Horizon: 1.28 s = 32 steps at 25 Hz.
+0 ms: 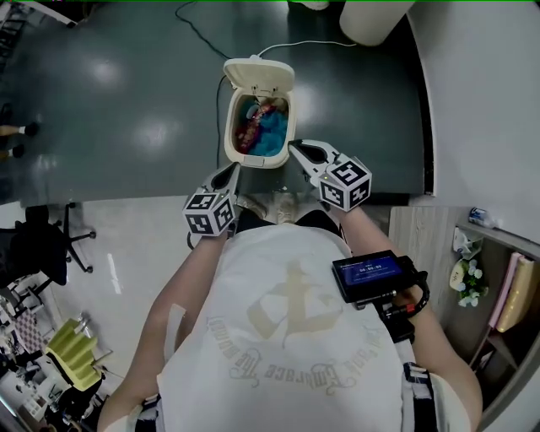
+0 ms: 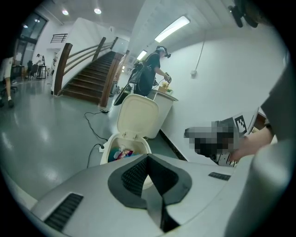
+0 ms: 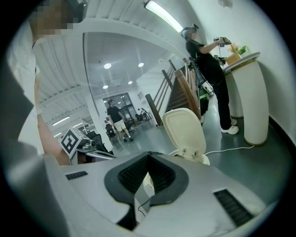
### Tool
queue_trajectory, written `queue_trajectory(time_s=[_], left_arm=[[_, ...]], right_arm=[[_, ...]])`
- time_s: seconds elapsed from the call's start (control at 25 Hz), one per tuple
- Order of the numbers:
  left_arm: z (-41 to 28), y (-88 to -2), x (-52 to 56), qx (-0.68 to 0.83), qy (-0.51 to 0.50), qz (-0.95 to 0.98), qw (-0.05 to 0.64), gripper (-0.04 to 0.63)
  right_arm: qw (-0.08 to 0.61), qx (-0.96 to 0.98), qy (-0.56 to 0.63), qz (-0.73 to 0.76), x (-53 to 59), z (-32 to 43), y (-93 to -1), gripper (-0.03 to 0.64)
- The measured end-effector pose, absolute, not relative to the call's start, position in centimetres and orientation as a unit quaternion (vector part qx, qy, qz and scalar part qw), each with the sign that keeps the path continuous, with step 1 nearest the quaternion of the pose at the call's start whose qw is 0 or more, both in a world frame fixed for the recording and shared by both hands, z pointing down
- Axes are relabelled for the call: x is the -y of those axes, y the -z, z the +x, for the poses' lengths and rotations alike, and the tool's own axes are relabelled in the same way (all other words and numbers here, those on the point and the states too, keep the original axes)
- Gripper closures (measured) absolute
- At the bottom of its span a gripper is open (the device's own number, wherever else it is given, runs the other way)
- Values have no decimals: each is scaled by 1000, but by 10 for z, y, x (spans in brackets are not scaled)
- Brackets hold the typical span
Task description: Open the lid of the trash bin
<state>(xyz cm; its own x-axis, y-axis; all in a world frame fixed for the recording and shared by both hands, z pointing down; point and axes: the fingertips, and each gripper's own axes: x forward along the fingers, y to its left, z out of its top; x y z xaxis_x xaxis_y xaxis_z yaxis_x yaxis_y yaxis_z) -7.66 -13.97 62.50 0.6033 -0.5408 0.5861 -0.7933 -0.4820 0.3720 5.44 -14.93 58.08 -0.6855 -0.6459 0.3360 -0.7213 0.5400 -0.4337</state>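
Note:
The cream trash bin [image 1: 230,135] stands on the dark floor ahead of me with its lid [image 1: 259,74] swung up and back, showing blue and red rubbish [image 1: 263,126] inside. My left gripper [image 1: 231,171] hovers just off the bin's near left corner, and my right gripper [image 1: 295,148] sits beside its near right corner. Neither touches the bin. In the left gripper view the upright lid [image 2: 137,115] rises beyond the left gripper [image 2: 148,156], whose jaws meet with nothing between them. The right gripper [image 3: 148,155] is likewise shut and empty, with the lid [image 3: 185,129] behind it.
A power cable [image 1: 202,35] runs across the floor behind the bin. A white rounded counter [image 1: 371,21] stands at the back right, with a person [image 2: 150,74] working at it. There is a wooden shelf unit [image 1: 426,232] on my right, an office chair [image 1: 51,245] on my left and stairs [image 2: 88,78] beyond.

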Motion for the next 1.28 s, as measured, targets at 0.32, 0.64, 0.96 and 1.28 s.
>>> queue_trajectory(time_s=[0.32, 0.64, 0.96, 1.28], left_arm=[[-96, -600, 143, 418, -167, 839, 305, 581], [-100, -585, 136, 427, -151, 842, 294, 581], [-106, -577, 133, 425, -150, 845, 288, 581], [-100, -578, 126, 415, -157, 849, 288, 581]], right_arm=[[69, 886, -259, 380, 151, 47, -562, 612], [67, 889, -246, 379, 142, 53, -551, 612], [69, 890, -239, 383, 132, 54, -550, 612], [64, 885, -246, 389, 126, 57, -555, 612]])
